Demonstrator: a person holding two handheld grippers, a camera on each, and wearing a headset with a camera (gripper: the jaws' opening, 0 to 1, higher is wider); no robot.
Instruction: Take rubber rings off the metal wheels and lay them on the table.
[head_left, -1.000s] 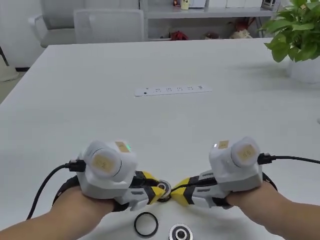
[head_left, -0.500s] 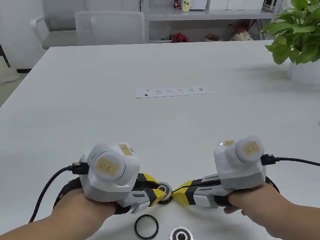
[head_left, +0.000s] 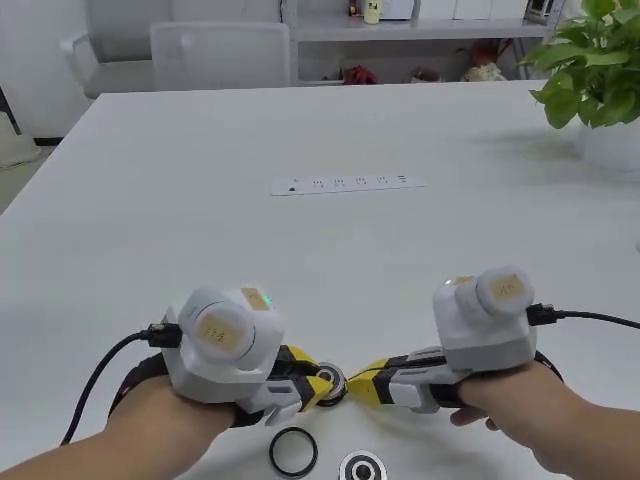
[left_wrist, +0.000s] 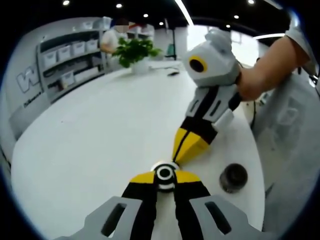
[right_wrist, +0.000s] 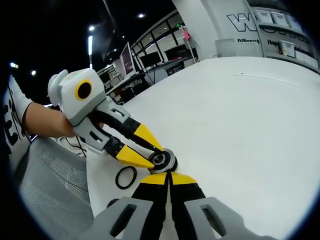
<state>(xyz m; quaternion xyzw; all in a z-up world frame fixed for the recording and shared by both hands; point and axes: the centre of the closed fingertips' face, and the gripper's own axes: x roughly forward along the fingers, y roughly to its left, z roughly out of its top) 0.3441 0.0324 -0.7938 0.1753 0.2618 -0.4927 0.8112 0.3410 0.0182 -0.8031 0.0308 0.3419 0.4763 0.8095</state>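
Left gripper (left_wrist: 165, 178): you held it at the lower centre of the head view, with its yellow tips pointing toward the right of the frame. The jaws were drawn in narrow and clamped a metal wheel (right_wrist: 163, 160) from both sides.

Right gripper (right_wrist: 169, 176): you held it just beside the left one, tip to tip, pointing toward the left of the head view. Its jaws were drawn together with almost no gap, and the tips sat against the rim of the clamped wheel. You could not tell from these views whether the tips nipped anything.

Metal wheel: it was held above the table (head_left: 300, 260), between the two sets of yellow tips, at the bottom centre of the head view.

Rubber ring (head_left: 292, 450): one black ring lay flat on the table, loose, at the bottom edge of the head view, below the left gripper's tips.

Second metal wheel (head_left: 361, 467): it lay flat on the table just right of the loose ring, apart from it and partly cut by the bottom edge of the frame.

Power strip (head_left: 345, 183): it lay in the upper middle of the head view, well apart from the work.

Potted plant (head_left: 590, 55): it stood in the upper right corner of the head view.
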